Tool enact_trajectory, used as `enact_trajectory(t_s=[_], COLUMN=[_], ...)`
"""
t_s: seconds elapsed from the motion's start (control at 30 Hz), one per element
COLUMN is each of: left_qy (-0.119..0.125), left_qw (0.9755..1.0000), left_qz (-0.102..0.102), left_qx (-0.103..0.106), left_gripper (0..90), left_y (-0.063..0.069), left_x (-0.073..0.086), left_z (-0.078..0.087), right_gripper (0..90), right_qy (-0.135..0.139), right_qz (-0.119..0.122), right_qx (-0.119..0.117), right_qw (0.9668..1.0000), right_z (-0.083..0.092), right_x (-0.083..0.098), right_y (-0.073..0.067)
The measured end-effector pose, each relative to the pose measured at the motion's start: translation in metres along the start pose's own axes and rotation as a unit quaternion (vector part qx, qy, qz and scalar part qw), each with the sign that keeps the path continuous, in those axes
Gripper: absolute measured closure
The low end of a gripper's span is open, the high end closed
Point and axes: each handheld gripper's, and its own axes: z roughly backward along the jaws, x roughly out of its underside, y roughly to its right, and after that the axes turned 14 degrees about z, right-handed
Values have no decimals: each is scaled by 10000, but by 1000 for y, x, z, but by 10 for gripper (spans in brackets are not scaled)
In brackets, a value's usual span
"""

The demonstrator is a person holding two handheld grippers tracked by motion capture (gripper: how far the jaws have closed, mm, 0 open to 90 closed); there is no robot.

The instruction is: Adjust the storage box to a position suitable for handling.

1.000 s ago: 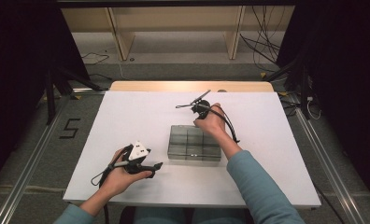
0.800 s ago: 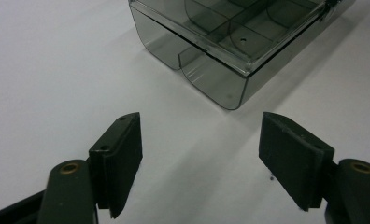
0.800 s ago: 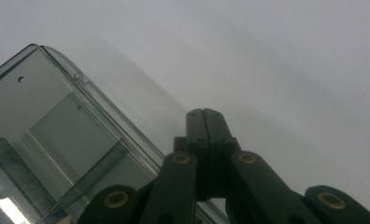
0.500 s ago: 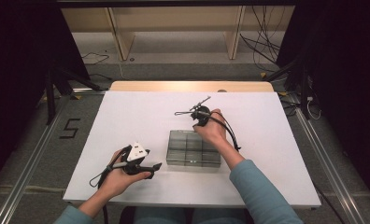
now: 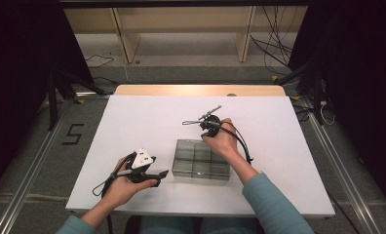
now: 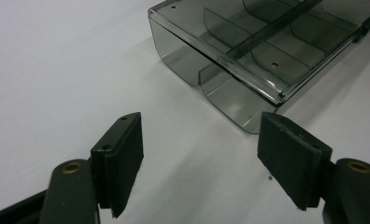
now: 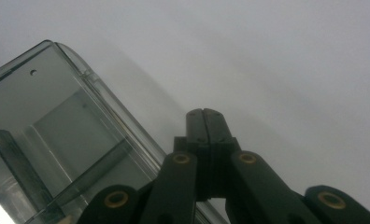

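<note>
A white table (image 5: 147, 117) is lying over grey flooring with wooden shelving beyond, a smoky clear compartment box (image 5: 201, 159) sitting between the left gripper (image 5: 158, 173), jaws gaping empty just beside it, and the right gripper (image 5: 193, 121), jaws pressing together past its far edge.

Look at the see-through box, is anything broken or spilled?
Nothing stands out. The clear grey box sits flat on the white table, lid closed, compartments empty as far as I can see. No cracks or spills show.
</note>
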Motion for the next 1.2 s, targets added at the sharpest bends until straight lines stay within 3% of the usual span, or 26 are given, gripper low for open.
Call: enact_trajectory(t_s=[0.2, 0.4, 0.57, 0.6, 0.7, 0.97, 1.07, 1.2], left_qy=[57, 123, 27, 18, -135, -186, -192, -204], left_qw=[9999, 9997, 9997, 9996, 9992, 9991, 9991, 9992], left_qz=[62, 189, 242, 279, 284, 108, 55, -10], left_qx=[65, 98, 94, 109, 255, 358, 378, 335], left_gripper=[424, 664, 824, 852, 895, 896, 896, 896], left_y=[0, -4, -4, -4, 0, 8, 10, 10], left_x=[0, -1, -2, -2, -5, -5, -5, -5], left_z=[4, 2, -4, -6, -15, -24, -25, -25], right_gripper=[900, 900, 900, 900, 900, 900, 900, 900], right_qy=[35, 152, 452, 552, 636, 796, 829, 816], right_qz=[114, 243, 164, 57, -61, -372, -534, -542], right_qx=[-39, -109, 136, 292, 429, 572, 466, 254], right_qw=[9999, 9995, 9987, 9980, 9970, 9945, 9940, 9949], right_z=[2, 8, 20, 31, 51, 88, 92, 91], right_x=[0, 0, 7, 15, 33, 101, 124, 142], right_y=[-3, -3, 2, 6, 10, 1, -6, -19])
